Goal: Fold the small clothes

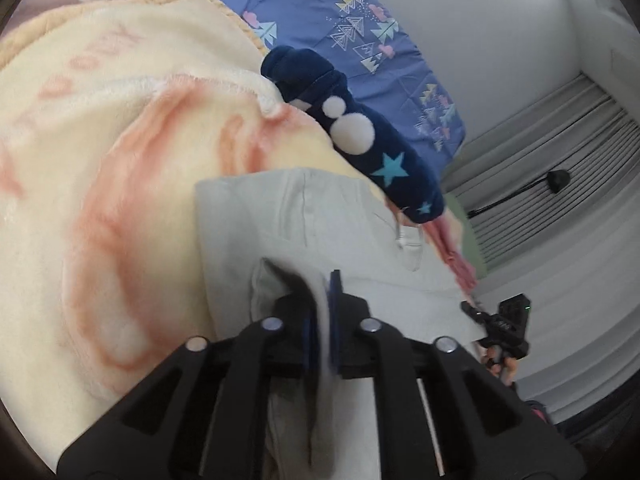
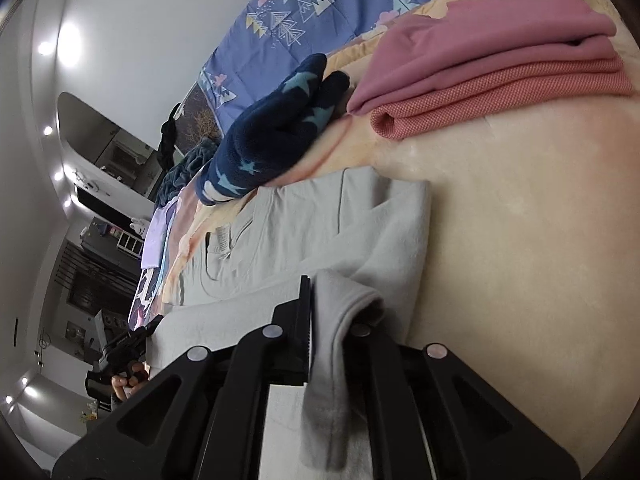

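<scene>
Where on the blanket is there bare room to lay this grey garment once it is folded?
Free: cream fleece blanket between the grey garment and the folded pink stack; also the peach-printed stretch on the garment's other side. Crowded: along the navy star-print plush garment.

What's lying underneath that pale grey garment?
The grey garment lies on a cream and peach blanket, which shows all around it. Whatever sits directly beneath the cloth is covered.

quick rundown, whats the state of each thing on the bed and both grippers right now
light grey cotton garment: partly folded, flat on the blanket, near edge lifted
left gripper: shut on a fold of the grey garment
right gripper: shut on the grey garment's edge
pink and coral folded clothes: stacked, folded
navy fleece garment with stars: crumpled, unfolded
</scene>
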`<state>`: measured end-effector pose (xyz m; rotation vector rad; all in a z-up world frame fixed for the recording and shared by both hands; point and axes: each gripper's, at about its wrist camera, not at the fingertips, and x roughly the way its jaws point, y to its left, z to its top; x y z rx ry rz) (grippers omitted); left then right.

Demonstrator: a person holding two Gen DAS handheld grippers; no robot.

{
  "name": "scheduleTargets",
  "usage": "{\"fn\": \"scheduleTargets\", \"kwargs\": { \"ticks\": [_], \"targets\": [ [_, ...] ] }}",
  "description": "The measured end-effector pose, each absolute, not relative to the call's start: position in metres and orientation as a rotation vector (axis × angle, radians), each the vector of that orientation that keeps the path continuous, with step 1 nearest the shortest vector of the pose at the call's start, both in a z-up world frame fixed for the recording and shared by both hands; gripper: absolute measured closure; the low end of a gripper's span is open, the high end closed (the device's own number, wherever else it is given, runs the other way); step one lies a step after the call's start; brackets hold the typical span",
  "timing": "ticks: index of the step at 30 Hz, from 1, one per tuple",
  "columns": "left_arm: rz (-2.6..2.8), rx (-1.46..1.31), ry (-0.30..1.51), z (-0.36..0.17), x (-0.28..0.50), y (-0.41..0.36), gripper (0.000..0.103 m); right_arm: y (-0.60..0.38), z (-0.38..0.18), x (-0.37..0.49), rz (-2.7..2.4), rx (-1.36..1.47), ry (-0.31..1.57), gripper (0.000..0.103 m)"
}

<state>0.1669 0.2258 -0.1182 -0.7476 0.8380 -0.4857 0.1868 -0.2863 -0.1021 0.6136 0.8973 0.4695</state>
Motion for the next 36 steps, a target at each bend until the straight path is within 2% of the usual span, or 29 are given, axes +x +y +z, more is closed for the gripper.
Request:
{"fn": "scheduleTargets", "kwargs": {
  "ticks": [1,2,7,8,9,10,15,19,20,21,22,23,24,31,35,36],
  "targets": [
    [-0.493,-0.743,0.829,-0.115,0.161,0.228,0.081,-0.288,-0.098,0.181,0.475,0.599,0.891,0.093],
    [-0.503,-0.727,0.826,-0.111,0.154,0.228,0.080,-0.290,-0.094,0.173,0.476,0.581,0.882,0.091],
    [-0.507,-0.561,0.868,-0.094,0.120,0.213,0.079,-0.291,-0.082,0.145,0.474,0.515,0.864,0.087],
    [-0.487,-0.526,0.889,-0.094,0.117,0.209,0.081,-0.287,-0.079,0.139,0.471,0.474,0.856,0.088],
    [-0.471,-0.501,0.907,-0.094,0.115,0.206,0.092,-0.282,-0.075,0.137,0.467,0.444,0.850,0.092],
    [-0.452,-0.473,0.923,-0.094,0.113,0.204,0.095,-0.280,-0.072,0.135,0.463,0.431,0.840,0.096],
    [-0.429,-0.503,0.879,-0.083,0.123,0.204,0.097,-0.294,-0.057,0.147,0.494,0.614,0.741,0.098],
    [-0.389,-0.603,0.735,-0.047,0.159,0.218,0.097,-0.301,-0.046,0.193,0.450,0.724,0.711,0.098],
    [-0.341,-0.620,0.701,-0.043,0.172,0.223,0.095,-0.303,-0.047,0.207,0.402,0.735,0.718,0.098],
    [-0.252,-0.624,0.670,-0.042,0.184,0.228,0.085,-0.305,-0.054,0.223,0.333,0.732,0.747,0.087],
    [-0.167,-0.635,0.663,-0.045,0.197,0.233,0.061,-0.307,-0.060,0.232,0.267,0.734,0.773,0.069],
    [-0.109,-0.660,0.681,-0.052,0.207,0.238,0.047,-0.310,-0.067,0.236,0.214,0.749,0.790,0.062],
    [-0.075,-0.699,0.717,-0.061,0.216,0.245,0.041,-0.312,-0.074,0.238,0.218,0.776,0.800,0.059],
    [-0.154,-0.615,0.865,-0.098,0.228,0.239,0.041,-0.318,-0.092,0.239,0.263,0.691,0.842,0.059],
    [-0.198,-0.491,0.900,-0.100,0.241,0.217,0.041,-0.305,-0.090,0.260,0.293,0.614,0.866,0.059],
    [-0.214,-0.465,0.904,-0.099,0.244,0.212,0.047,-0.300,-0.091,0.265,0.296,0.587,0.870,0.059]
  ]
}}
